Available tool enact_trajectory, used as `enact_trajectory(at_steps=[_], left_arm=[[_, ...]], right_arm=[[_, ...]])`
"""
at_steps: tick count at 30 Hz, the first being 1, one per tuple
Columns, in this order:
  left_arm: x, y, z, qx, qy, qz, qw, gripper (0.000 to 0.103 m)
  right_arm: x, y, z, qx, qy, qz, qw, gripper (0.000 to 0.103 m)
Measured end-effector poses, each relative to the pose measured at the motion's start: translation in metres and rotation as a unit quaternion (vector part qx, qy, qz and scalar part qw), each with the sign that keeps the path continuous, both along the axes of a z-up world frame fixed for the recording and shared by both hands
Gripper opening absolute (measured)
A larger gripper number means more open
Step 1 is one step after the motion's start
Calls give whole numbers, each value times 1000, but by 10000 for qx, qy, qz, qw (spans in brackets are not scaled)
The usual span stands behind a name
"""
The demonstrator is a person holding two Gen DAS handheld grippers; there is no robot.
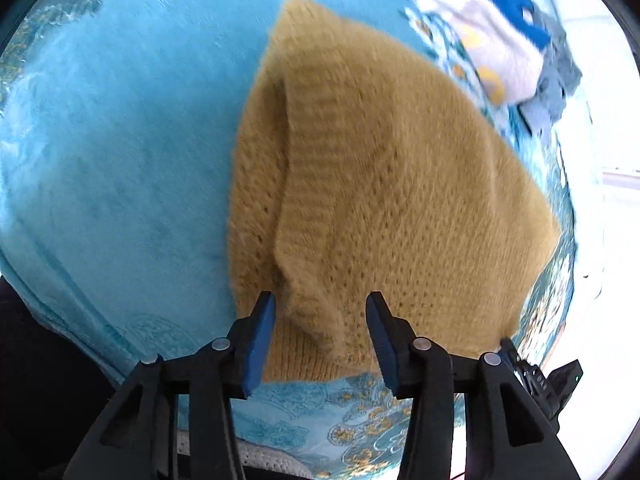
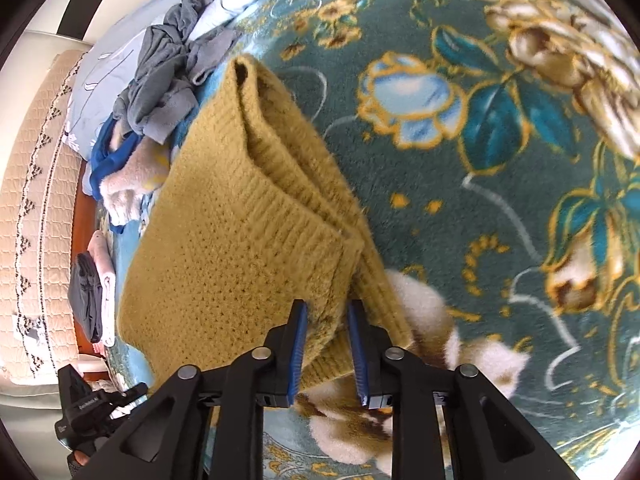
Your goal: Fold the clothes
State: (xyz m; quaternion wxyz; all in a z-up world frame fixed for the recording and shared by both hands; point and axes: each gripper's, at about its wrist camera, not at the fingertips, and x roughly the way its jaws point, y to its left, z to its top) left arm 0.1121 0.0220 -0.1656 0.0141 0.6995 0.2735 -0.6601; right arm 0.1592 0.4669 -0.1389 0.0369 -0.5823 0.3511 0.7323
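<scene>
A teal plush blanket with gold and blue flower print (image 2: 460, 208) covers the bed, its plain turquoise side (image 1: 120, 140) lying bare and wide to the left of the folded mustard-yellow knitted sweater (image 1: 380, 184). The sweater rests in the middle of the blanket, its ribbed hem doubled over. The left gripper (image 1: 321, 314) hangs with its jaws apart above the sweater's near edge, gripping nothing. The right gripper (image 2: 327, 320) has its jaws nearly together on the sweater's near corner. Beyond the far edge lie crumpled grey garments (image 2: 168, 68) and a white-and-blue fleece piece (image 1: 488, 52); a small stack of folded clothes (image 2: 94, 292) sits at the bed's side.
</scene>
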Motion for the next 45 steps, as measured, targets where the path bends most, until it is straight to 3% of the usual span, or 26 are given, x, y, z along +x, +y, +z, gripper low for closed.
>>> enact_trajectory(at_steps=[5, 8, 12, 14, 17, 19, 21, 25, 29, 36, 39, 45], left_arm=[[-31, -23, 13, -523, 529, 289, 9968, 48], [-60, -36, 13, -441, 736, 408, 9955, 48], [-106, -42, 28, -607, 992, 441, 9922, 51], [-112, -65, 37, -415, 984, 697, 9918, 51], [-111, -72, 20, 276, 819, 1149, 9896, 51], [-110, -69, 15, 389, 765, 1227, 9887, 51], [-93, -52, 36, 211, 762, 1134, 9904, 51], [-98, -47, 32, -56, 679, 966, 9930, 52], [-97, -51, 14, 54, 344, 1149, 9928, 52], [-95, -52, 11, 131, 316, 1157, 9927, 52], [-95, -50, 14, 107, 347, 1068, 9936, 52], [-94, -47, 20, 73, 395, 917, 9950, 27]], right_arm=[[-25, 27, 24, 275, 324, -198, 9989, 41], [-55, 29, 37, 250, 593, -225, 9977, 52], [-100, 18, 39, 158, 840, -162, 9962, 57], [-113, 19, 34, 150, 811, -172, 9964, 59], [-134, 20, 26, 139, 767, -187, 9968, 59], [-147, 21, 21, 131, 738, -197, 9970, 59], [-161, 22, 15, 124, 709, -206, 9972, 59], [-187, 23, 5, 106, 651, -223, 9976, 59], [-190, 24, -4, 38, 587, -188, 9981, 59], [-195, 25, -20, -80, 474, -126, 9988, 57], [-196, 24, -26, -176, 435, -110, 9988, 48], [-194, 16, -29, -266, 371, -108, 9989, 32]])
